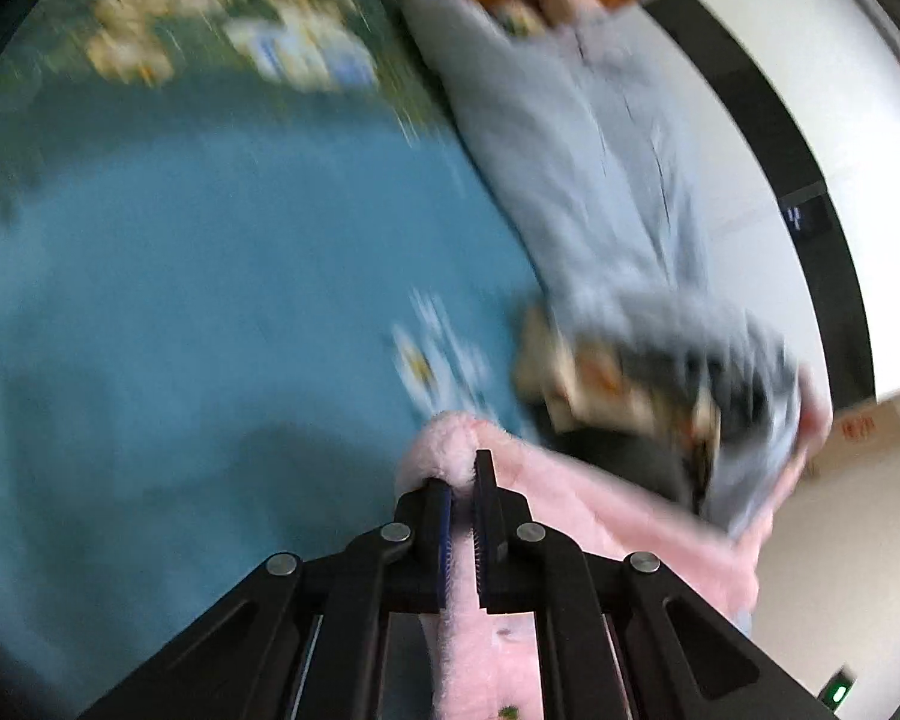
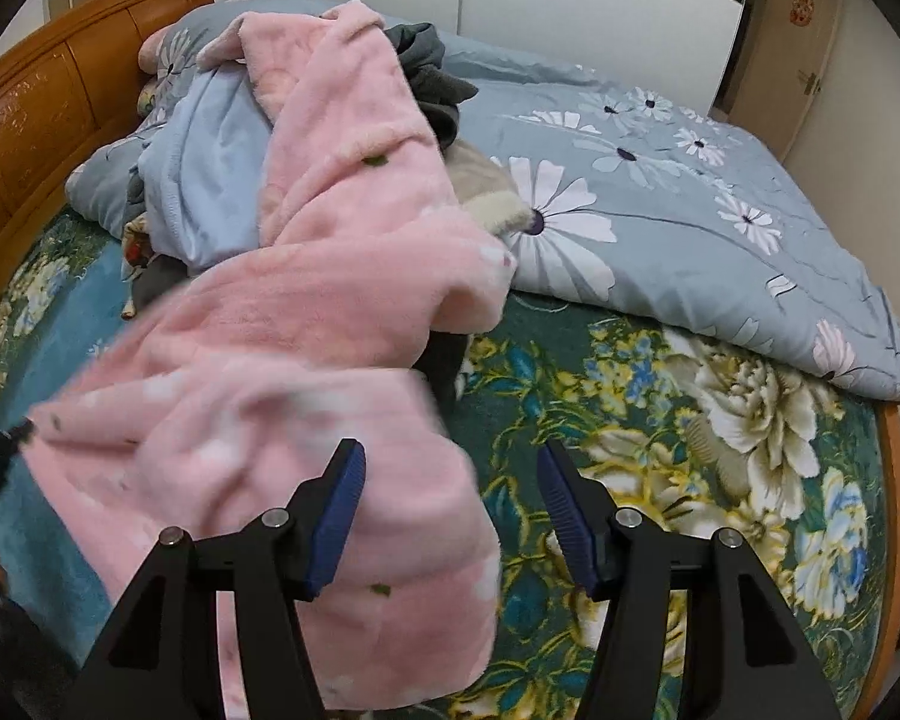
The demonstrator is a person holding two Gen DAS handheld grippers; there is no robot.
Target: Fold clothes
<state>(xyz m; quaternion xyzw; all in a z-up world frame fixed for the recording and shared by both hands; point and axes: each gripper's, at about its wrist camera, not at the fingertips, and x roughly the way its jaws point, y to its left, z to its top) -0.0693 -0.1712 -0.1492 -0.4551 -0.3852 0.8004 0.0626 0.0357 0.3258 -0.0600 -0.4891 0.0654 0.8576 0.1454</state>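
Left wrist view: left gripper (image 1: 463, 483) pinches a fold of the pink fleece garment (image 1: 576, 516); right gripper (image 2: 450, 468) hangs half-spread and empty over that garment (image 2: 306, 324), sprawled across the floral bedspread (image 2: 660, 420)

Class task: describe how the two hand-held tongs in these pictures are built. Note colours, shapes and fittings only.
Both the left tongs and the right tongs have matte black angular linkage arms with cut-out slots, joined by round silver pivot pins. Each finger carries a ribbed dark blue pad. No cables, markings or sleeves show.
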